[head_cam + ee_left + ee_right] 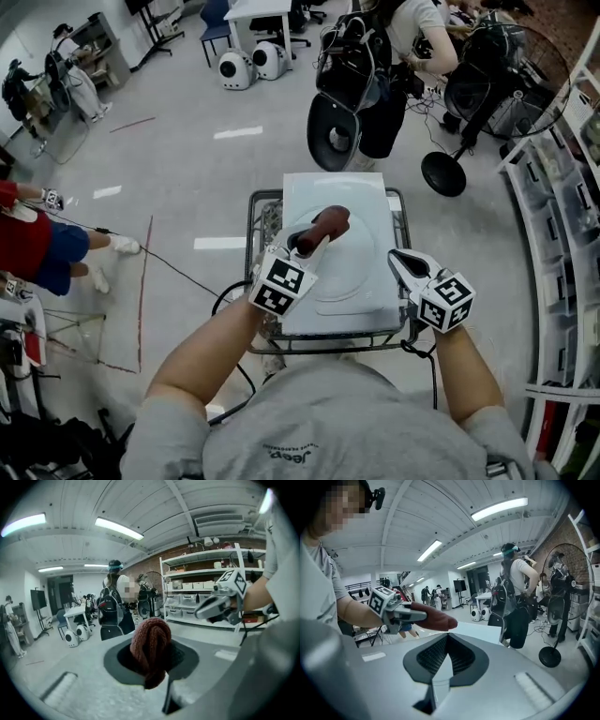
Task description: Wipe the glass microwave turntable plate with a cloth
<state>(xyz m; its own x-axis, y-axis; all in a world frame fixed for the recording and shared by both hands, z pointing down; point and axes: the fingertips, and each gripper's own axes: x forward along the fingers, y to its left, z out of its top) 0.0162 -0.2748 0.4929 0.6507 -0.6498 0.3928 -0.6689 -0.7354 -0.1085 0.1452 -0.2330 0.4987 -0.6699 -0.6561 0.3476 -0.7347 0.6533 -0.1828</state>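
Glass plate (349, 279) lies flat on top of the white box (309, 192), toward the box's near-right part. It's clear, so in the head view it's only a faint round outline against the white. Probably the turntable, but the rim is hard to trace. No smears, wet marks or streaks that I can make out, so nothing shows how much wiping is done.

Cloth (324, 227): reddish-brown knit, bunched into a thick roll and clamped in the left gripper (303, 247), with most of it sticking out past the jaw tips. It's over the middle of the box, just beyond the plate's far-left edge. Can't tell if it touches the surface.

Right gripper (395, 256): jaws closed together on nothing, at the box's right edge beside the plate.

My read: cloth is in hand and close, but not on the glass. The wipe itself looks still to do, with the right gripper free to steady the plate.

The box sits on a wire cart (256, 214).
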